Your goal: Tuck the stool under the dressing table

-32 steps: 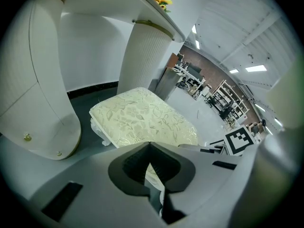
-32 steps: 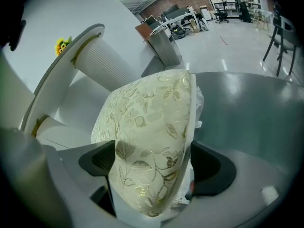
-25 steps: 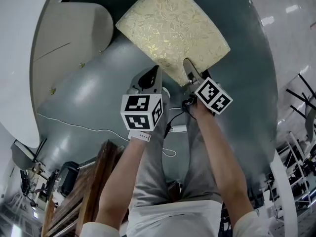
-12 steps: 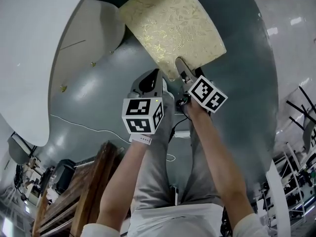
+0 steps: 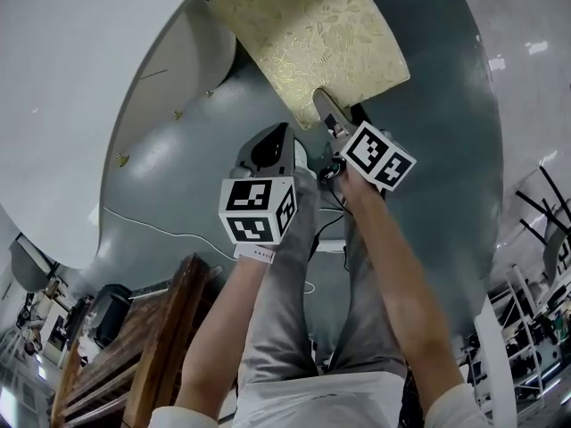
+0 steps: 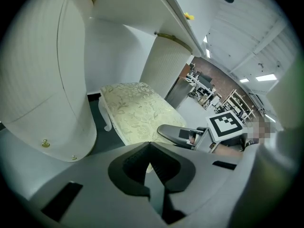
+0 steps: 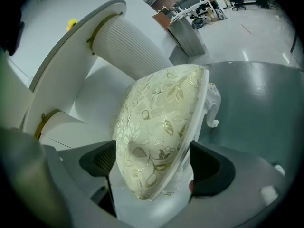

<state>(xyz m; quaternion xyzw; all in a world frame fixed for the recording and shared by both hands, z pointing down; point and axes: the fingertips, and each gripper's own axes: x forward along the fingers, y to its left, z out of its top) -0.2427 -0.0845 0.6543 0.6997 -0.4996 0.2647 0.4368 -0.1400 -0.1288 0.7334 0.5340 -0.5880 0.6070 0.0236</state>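
The right gripper (image 5: 332, 121) has its fingers clamped on the near corner of the stool (image 5: 312, 38). The left gripper (image 5: 272, 150) hovers just beside it, fingers closed on nothing. Over the last second the stool has slid farther away, and its far edge now lies under the white counter (image 5: 71, 105). Most of the seat still shows, so the push likely has some way to go.

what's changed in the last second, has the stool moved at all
The stool slid farther under the dressing table, which now hides more of its seat. Both the right gripper and the left gripper advanced with it. Unchanged: right stays clamped on the seat's near corner, left shut and empty.
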